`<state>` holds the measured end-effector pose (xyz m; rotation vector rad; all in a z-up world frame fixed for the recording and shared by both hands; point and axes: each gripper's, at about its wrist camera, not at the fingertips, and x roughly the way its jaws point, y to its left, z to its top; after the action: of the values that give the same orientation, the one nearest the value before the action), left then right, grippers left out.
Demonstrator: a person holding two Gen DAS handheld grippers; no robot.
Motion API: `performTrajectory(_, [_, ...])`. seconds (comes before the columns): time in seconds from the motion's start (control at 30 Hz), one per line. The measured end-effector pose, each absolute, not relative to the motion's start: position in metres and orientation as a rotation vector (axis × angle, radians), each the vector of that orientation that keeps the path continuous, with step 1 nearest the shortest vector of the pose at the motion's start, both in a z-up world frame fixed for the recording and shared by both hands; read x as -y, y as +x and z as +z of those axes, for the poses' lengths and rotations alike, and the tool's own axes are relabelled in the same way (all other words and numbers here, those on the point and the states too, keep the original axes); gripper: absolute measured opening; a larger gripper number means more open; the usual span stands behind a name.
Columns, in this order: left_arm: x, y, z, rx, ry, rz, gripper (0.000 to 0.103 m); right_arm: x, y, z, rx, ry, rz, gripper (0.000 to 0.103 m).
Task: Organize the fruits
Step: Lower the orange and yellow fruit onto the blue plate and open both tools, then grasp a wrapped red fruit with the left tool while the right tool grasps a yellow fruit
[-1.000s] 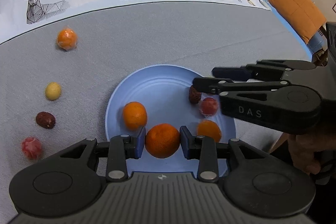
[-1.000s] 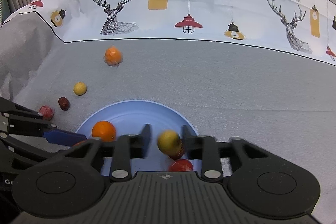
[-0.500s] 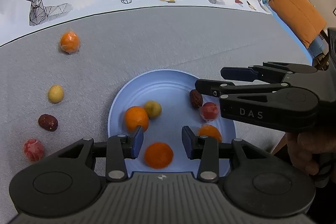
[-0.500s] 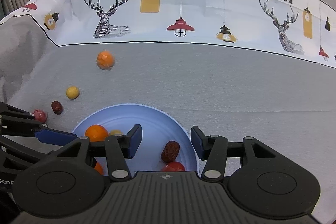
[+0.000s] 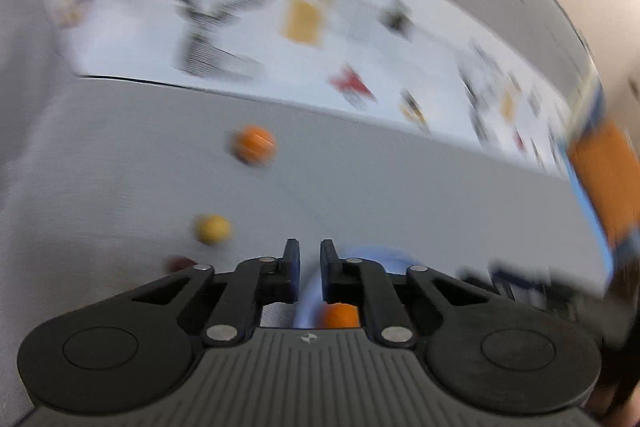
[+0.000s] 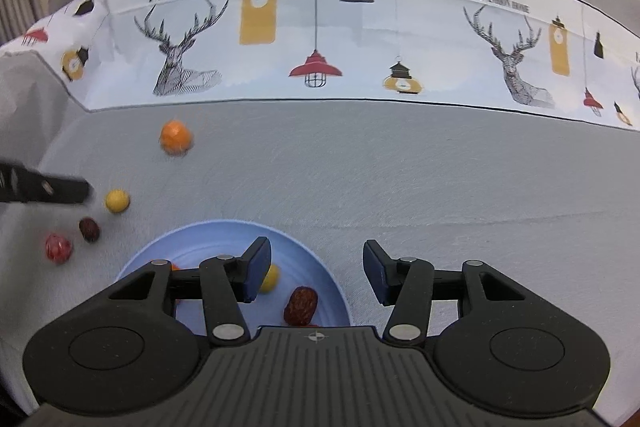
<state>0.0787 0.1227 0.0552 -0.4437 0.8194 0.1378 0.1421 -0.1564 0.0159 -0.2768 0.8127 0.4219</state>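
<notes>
A blue plate (image 6: 320,259) lies on the grey cloth and holds a yellow fruit (image 6: 269,277), a dark red date (image 6: 301,305) and oranges, mostly hidden. My right gripper (image 6: 316,273) is open and empty over the plate's right part. My left gripper (image 5: 306,261) is nearly shut and empty; its view is blurred, with the plate rim (image 5: 380,254) and an orange (image 5: 340,315) behind its fingers. It also shows at the left edge of the right wrist view (image 6: 86,190). On the cloth lie a wrapped orange (image 6: 176,138), a yellow fruit (image 6: 117,201), a date (image 6: 89,229) and a red wrapped fruit (image 6: 59,247).
A white printed band with deer and lamps (image 6: 320,39) runs across the back of the cloth. An orange cushion (image 5: 604,179) is at the far right in the left wrist view. Grey cloth spreads right of the plate.
My left gripper let go of the orange in the plate, closed and swung left towards the loose fruits. My right gripper dropped the yellow fruit in the plate and opened wide.
</notes>
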Motion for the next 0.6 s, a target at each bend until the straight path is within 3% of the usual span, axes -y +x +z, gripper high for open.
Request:
performTrajectory(0.23, [-0.188,0.054,0.069,-0.709,-0.699,0.360,0.008,0.162,0.146,0.023,-0.806,-0.205,0.432,0.052])
performTrajectory(0.37, [-0.203,0.051,0.062,-0.756,-0.791,0.390,0.008,0.162,0.146,0.025,-0.810,-0.167,0.470,0.035])
performTrajectory(0.6, [-0.201,0.053,0.044,-0.852,-0.741,0.371,0.011,0.150,0.144,0.027,-0.818,-0.138,0.532,0.033])
